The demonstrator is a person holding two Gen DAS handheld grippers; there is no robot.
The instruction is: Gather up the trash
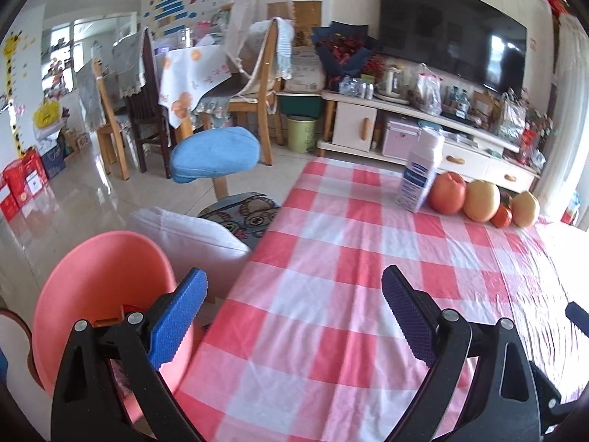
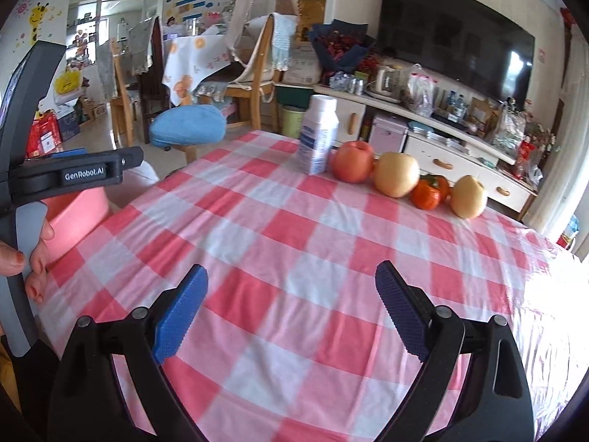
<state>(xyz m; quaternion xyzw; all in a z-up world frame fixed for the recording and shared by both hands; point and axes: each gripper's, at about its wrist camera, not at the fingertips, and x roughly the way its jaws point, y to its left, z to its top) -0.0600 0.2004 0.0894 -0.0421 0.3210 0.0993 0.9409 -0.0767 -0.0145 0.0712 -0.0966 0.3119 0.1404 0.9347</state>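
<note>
While both grippers' fingers (image 1: 405, 316) (image 2: 180, 316) gape empty, one carton (image 2: 318, 134), four fruits (image 2: 395, 174), one pink bin (image 1: 103, 287).

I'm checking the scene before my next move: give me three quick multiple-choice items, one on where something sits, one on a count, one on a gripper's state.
1. The carton stands:
A. at the left end of the fruit row
B. in the pink bin
C. between two fruits

2. Fruits on the table:
A. two
B. four
C. six

3. The right gripper is:
A. shut on the carton
B. shut, empty
C. open, empty

Answers: 1 A, it stands beside the apple. 2 B, four lie in a row. 3 C, jaws apart over bare cloth.
</note>
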